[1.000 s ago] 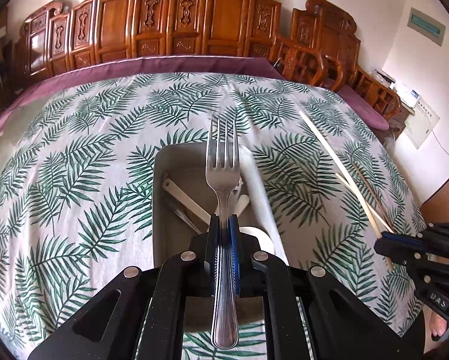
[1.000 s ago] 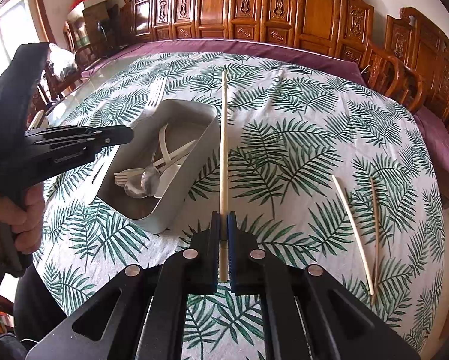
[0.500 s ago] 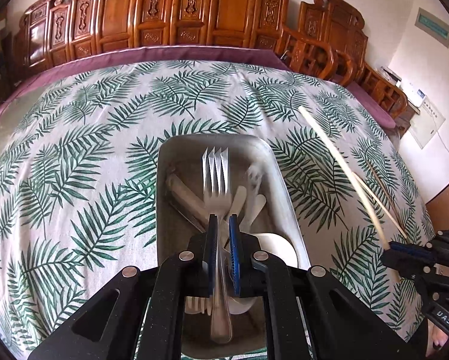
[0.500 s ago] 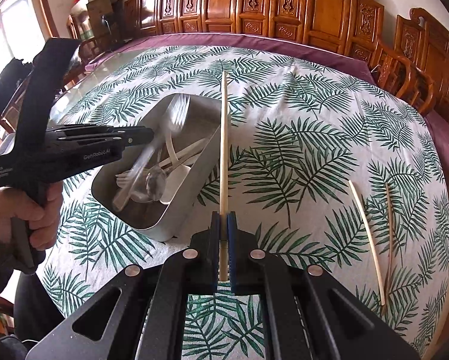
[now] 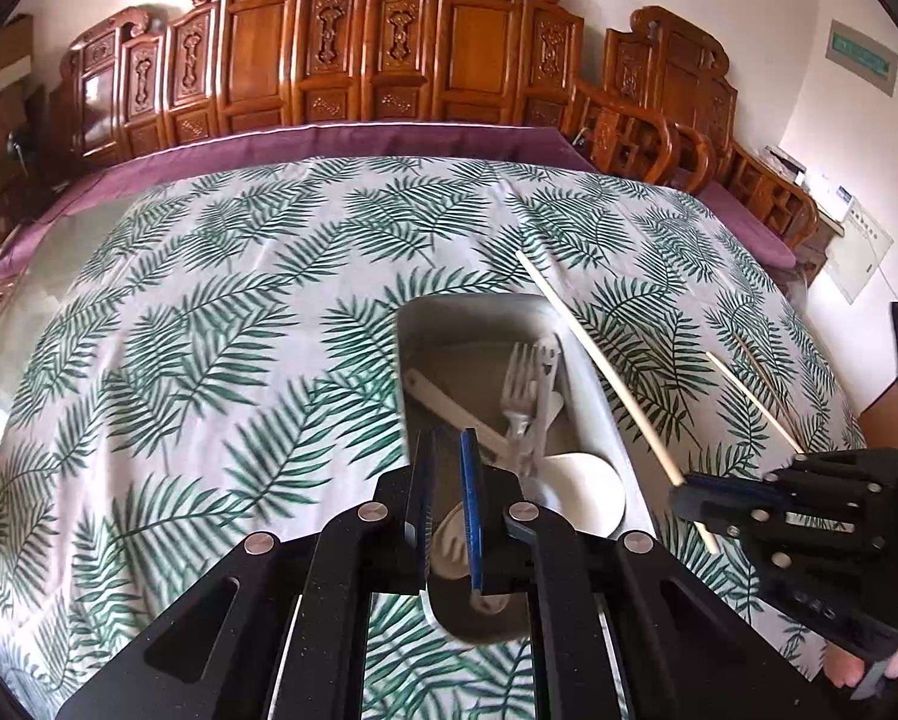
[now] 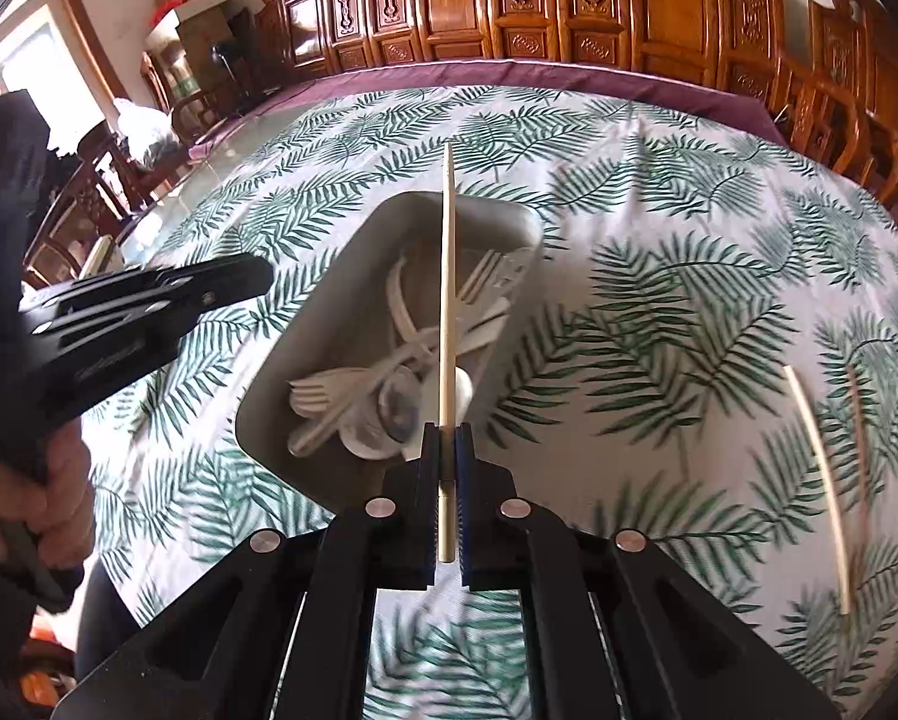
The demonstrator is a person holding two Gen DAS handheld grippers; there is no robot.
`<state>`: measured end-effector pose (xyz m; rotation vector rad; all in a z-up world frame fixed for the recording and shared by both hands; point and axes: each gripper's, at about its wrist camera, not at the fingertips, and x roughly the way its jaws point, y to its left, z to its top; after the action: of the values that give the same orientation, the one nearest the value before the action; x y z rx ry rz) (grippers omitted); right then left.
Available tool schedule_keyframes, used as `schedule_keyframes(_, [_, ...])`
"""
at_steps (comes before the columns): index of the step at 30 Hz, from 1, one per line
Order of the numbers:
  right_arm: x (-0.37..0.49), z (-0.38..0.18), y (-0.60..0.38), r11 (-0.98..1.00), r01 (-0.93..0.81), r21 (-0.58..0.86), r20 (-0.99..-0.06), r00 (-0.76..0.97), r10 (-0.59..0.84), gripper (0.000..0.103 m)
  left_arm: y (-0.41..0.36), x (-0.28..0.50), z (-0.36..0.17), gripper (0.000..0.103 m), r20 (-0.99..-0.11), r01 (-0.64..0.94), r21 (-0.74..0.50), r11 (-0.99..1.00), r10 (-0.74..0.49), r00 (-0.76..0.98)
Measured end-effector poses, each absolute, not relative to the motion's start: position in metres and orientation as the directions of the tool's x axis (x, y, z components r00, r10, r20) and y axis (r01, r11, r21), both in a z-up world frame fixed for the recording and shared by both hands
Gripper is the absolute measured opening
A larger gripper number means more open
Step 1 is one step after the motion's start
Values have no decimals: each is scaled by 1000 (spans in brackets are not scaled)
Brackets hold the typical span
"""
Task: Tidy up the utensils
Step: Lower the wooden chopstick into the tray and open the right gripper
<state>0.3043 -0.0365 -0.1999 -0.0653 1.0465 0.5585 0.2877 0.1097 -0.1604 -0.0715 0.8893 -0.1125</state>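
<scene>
A grey metal tray (image 5: 592, 396) (image 6: 305, 336) on the leaf-print tablecloth holds several pale utensils and a metal fork (image 5: 517, 396). My left gripper (image 5: 447, 450) hangs over the tray's near left part, open and empty. It shows from the side in the right wrist view (image 6: 257, 282). My right gripper (image 6: 447, 438) is shut on a long pale chopstick (image 6: 447, 276) that reaches out over the tray. The left wrist view shows this gripper (image 5: 688, 498) to the right of the tray, with its chopstick (image 5: 598, 360) slanting over the tray's right rim.
Two more chopsticks (image 6: 817, 468) (image 5: 754, 402) lie on the cloth to the right of the tray. Carved wooden chairs (image 5: 389, 54) line the far edge of the table. My hand (image 6: 23, 492) holds the left gripper at the left.
My left gripper opened and let go of the metal fork, which now lies in the tray. My right gripper moved left, bringing its chopstick over the tray.
</scene>
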Motion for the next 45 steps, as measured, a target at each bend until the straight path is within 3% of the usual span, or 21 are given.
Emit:
schedule_keyframes(10, [309,-211,-15,863,-423,275,-833,344,434,6,136,275,-159,7,-769,28,-118,993,-109,630])
schedule_keyframes(28, [310,-208,-10,853,-446,271,-823,352,446,9,134,267,-155,8,-763,36,-113,993,-110,637])
schedule_keyframes(45, [293,-193,-126,916,-368,158,-816,474,331,9,87,261,-145,8,-756,115,-121,986,-166,634])
